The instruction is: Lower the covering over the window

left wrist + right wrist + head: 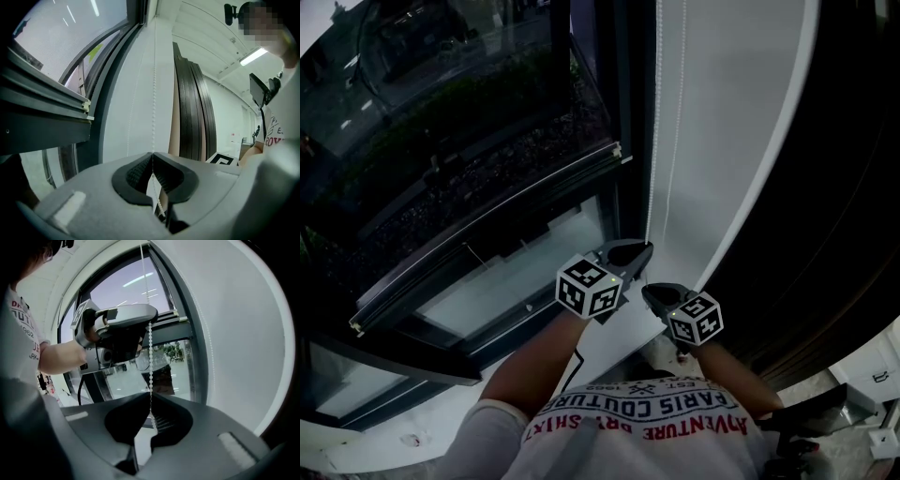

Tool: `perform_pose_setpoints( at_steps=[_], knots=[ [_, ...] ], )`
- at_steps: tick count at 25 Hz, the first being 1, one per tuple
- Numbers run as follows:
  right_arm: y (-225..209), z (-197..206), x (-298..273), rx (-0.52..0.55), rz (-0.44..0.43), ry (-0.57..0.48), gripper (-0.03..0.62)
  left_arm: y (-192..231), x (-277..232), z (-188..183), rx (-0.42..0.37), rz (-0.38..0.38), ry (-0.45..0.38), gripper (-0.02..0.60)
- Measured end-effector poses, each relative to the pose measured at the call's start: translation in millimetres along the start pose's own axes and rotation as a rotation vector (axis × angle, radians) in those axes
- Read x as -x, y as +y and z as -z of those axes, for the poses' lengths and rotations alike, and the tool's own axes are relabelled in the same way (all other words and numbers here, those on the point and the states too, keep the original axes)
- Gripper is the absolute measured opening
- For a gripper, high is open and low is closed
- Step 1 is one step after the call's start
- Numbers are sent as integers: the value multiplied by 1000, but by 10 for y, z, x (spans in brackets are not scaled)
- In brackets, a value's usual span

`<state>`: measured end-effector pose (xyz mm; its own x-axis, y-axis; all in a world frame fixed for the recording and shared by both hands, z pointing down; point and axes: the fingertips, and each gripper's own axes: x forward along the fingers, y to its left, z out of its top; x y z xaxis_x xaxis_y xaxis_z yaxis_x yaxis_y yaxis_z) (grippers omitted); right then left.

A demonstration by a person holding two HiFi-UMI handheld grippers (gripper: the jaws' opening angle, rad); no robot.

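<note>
A white roller blind point(741, 122) hangs beside the dark window frame point(487, 225). Its white bead chain point(652, 169) drops in two strands along the blind's left edge. My left gripper point(645, 249) is shut on one strand, which passes between its closed pads in the left gripper view, bead chain point(153, 93), left gripper point(153, 155). Just below it my right gripper point(649, 292) is shut on the same chain point(150, 362), pinched at the jaw tips of the right gripper point(150, 395). The left gripper point(122, 329) shows above it in the right gripper view.
Dark upright panels point(825, 206) stand to the right of the blind, also seen as dark panels point(194, 117). A white sill point(609, 347) runs under the window near my arms. The glass point(441, 112) looks out on dark ground far below.
</note>
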<state>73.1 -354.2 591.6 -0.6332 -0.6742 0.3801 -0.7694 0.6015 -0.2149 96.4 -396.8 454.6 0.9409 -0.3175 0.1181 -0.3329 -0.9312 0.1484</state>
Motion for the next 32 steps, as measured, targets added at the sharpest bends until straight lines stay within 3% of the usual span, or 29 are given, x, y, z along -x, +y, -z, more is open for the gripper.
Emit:
perform_pose_setpoints(
  at_steps=[1, 5, 8, 13, 21, 27, 32],
  knots=[
    [16, -2, 3, 1, -14, 7, 12, -4, 10, 0, -3, 1, -1, 11],
    [71, -107, 80, -13, -70, 19, 106, -6, 69, -5, -13, -5, -4, 11],
    [50, -307, 220, 54, -71, 18, 127, -33, 118, 6, -26, 2, -8, 11],
    [-45, -1162, 598, 142, -59, -125, 127, -81, 155, 10, -50, 7, -14, 11],
    [317, -2560, 996, 186, -213, -331, 135, -252, 123, 20, -47, 41, 11, 10],
    [541, -2959, 986, 220, -255, -356, 133, -364, 114, 21, -56, 59, 14, 9],
    [543, -3113, 1061, 208, -236, -377, 46, -376, 107, 22, -52, 61, 9, 10]
  ],
)
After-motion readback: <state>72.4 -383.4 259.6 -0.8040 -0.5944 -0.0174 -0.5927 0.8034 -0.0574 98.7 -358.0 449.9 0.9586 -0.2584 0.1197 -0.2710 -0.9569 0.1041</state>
